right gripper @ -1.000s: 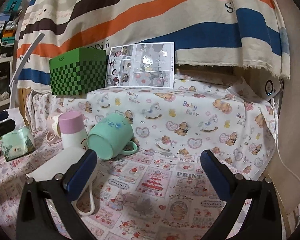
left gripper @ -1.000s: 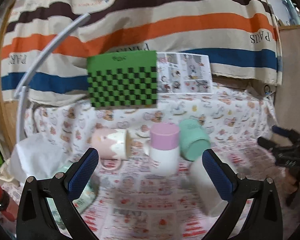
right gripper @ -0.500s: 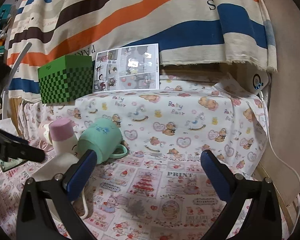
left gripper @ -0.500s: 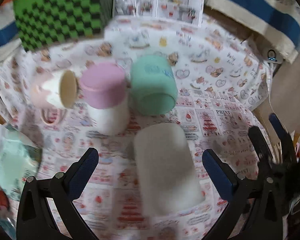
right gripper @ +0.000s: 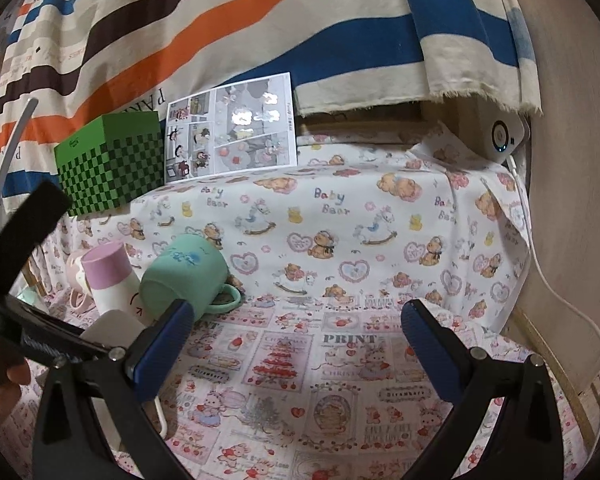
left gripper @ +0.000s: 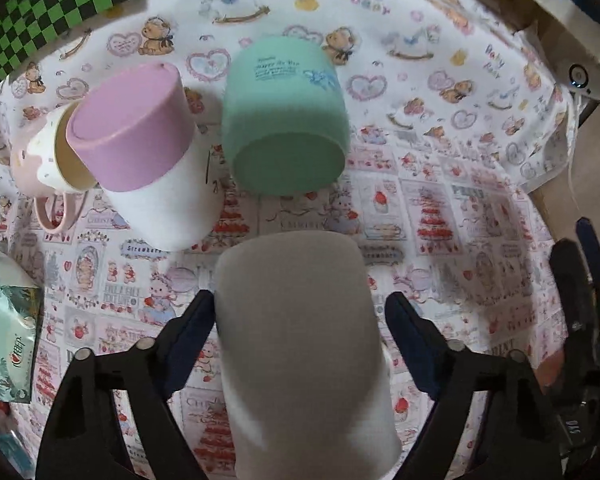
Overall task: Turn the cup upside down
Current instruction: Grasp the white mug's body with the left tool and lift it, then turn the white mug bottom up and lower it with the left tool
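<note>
Straddling the white cup, which lay on its side near the bed's front edge, the left gripper was spread w/ pads beside it, prob. for a flip grasp; right gripper spread, idle.

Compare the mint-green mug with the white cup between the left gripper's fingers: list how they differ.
The mint-green mug is squat and printed with blue lettering; the white cup is taller, slimmer and plain. The mint-green mug lies free beyond the fingers, while the white cup sits between the open fingers of the left gripper. The mug's handle shows in the right wrist view; the cup's handle is only partly seen there. Both lie on their sides on the printed cloth.
</note>
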The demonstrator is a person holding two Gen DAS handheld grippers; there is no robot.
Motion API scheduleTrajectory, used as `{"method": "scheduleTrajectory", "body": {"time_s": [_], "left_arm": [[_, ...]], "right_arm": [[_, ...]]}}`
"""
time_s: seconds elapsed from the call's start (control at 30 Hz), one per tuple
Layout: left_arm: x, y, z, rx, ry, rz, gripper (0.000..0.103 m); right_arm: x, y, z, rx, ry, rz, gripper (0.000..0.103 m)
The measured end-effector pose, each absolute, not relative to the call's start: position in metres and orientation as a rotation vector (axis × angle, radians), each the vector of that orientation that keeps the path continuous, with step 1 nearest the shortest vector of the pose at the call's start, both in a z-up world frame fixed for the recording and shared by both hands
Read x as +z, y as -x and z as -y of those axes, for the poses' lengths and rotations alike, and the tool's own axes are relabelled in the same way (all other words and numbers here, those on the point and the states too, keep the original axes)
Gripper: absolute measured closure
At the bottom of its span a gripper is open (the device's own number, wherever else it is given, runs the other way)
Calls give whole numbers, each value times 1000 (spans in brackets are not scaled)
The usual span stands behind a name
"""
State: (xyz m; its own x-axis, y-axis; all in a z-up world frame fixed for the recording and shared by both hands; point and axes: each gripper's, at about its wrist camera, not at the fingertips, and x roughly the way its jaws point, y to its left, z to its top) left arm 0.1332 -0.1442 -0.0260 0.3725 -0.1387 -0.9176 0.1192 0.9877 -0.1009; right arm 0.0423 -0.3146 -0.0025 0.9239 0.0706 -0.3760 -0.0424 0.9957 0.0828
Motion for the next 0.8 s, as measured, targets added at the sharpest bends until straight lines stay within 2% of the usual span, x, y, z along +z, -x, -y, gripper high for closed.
{"method": "scheduleTrajectory", "body": {"time_s": [0.17, 0.53, 0.8], "left_arm": [[-17, -131, 138, -184, 63, -1158, 26], [50, -67, 131, -157, -54, -839, 27], [50, -67, 130, -151, -78, -766, 28]], "right_arm": [[-2, -42, 313, 56, -60, -382, 0], [-1, -42, 311, 54, -46, -379, 0], [-2, -41, 312, 49, -51, -377, 0]]}}
